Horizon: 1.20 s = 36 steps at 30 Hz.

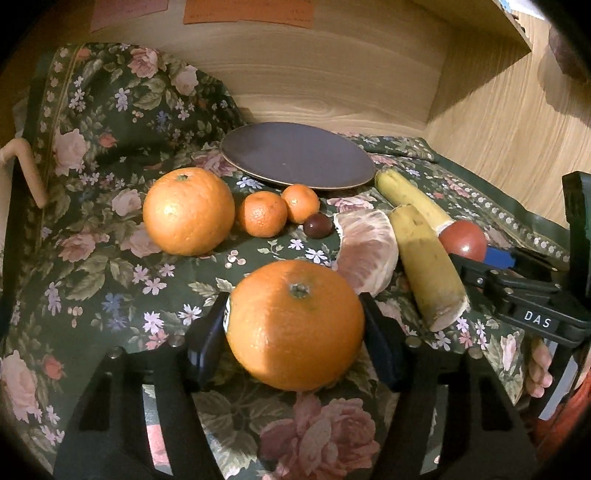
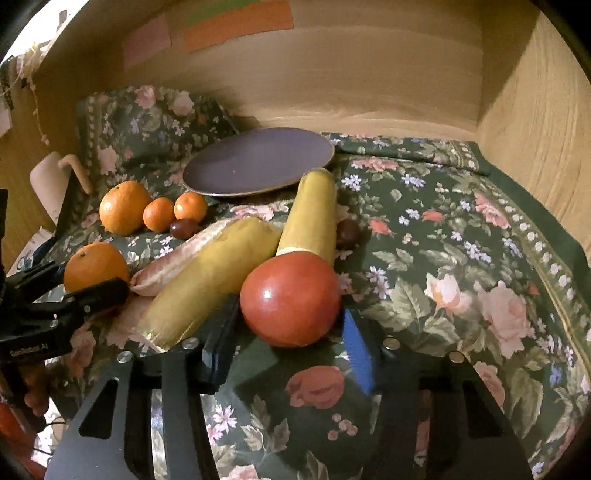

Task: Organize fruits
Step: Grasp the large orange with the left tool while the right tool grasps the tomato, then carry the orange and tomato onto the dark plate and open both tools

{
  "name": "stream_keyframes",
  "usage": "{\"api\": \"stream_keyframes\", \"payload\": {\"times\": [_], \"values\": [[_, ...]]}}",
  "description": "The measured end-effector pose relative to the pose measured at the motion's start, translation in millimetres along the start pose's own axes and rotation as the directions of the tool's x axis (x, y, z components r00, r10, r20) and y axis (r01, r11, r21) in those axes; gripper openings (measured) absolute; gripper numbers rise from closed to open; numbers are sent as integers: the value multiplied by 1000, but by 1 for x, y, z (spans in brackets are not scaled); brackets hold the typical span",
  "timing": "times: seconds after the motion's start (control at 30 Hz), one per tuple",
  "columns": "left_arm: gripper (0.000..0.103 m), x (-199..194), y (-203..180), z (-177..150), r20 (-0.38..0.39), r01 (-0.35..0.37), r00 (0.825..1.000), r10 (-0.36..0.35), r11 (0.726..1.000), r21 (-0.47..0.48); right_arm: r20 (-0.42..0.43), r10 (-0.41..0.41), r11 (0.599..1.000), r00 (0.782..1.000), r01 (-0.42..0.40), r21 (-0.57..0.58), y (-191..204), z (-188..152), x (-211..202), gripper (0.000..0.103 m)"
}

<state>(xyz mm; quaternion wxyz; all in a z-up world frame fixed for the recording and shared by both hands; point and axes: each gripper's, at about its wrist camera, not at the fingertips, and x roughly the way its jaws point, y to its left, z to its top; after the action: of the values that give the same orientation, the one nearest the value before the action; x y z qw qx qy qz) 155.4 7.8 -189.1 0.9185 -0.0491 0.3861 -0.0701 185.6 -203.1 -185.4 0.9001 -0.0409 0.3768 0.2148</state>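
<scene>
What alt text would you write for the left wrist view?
The left gripper brackets a large orange on a dark floral cloth, its pads at the fruit's sides. Behind lie another orange, two mandarins, a peeled citrus segment, two banana pieces and an empty dark plate. At right, the right gripper reaches a red tomato.

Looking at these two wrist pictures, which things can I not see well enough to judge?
- Left wrist view: the underside of the near orange is hidden by its own bulk, so lift cannot be told.
- Left wrist view: the tomato is partly covered by the right gripper.
- Right wrist view: the grapefruit piece lies mostly behind a banana.
- Both views: writing on the wall notes is too blurred to read.
</scene>
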Motion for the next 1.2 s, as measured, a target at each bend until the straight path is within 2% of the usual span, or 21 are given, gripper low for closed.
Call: {"api": "stream_keyframes", "payload": {"times": [0.3,0.53,0.9,1.1,1.2], "values": [[66,-11,1,6,8,5,1000,-5,1000,-3,39,-2,1000,999,2,13,-1,4,-14,47],[66,-37,1,29,103,-20,995,17,1000,21,140,-35,999,990,37,-15,5,24,-43,47],[66,-71,-3,80,249,-27,968,17,999,37,271,-31,997,962,50,-61,17,63,-67,47],[66,-75,-3,106,280,-19,960,8,999,37,299,-37,995,953,63,-78,18,86,-66,47],[66,-72,-3,119,290,-40,957,26,998,43,305,-49,993,951,78,-84,17,98,-63,47]]}}
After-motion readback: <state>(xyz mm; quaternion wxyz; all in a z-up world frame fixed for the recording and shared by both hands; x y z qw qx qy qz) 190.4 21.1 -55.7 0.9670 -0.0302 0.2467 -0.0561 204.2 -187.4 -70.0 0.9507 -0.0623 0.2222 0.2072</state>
